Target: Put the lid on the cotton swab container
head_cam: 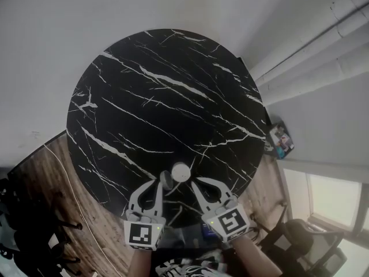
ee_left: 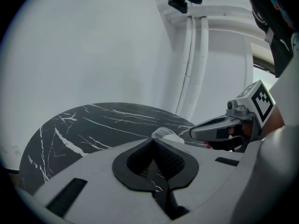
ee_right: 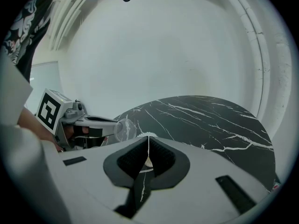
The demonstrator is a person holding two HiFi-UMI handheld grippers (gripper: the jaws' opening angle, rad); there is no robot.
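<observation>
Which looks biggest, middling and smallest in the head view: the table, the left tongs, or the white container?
1. Table: by far the largest.
2. Left tongs: they are probably nearer the camera, which may make them look bigger.
3. Container: the smallest, a little white round by the tips of the tongs.

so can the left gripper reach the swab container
Probably yes: left gripper, holding the lid, is right beside the cotton swab container with nothing between; right gripper is at its other side.
</observation>
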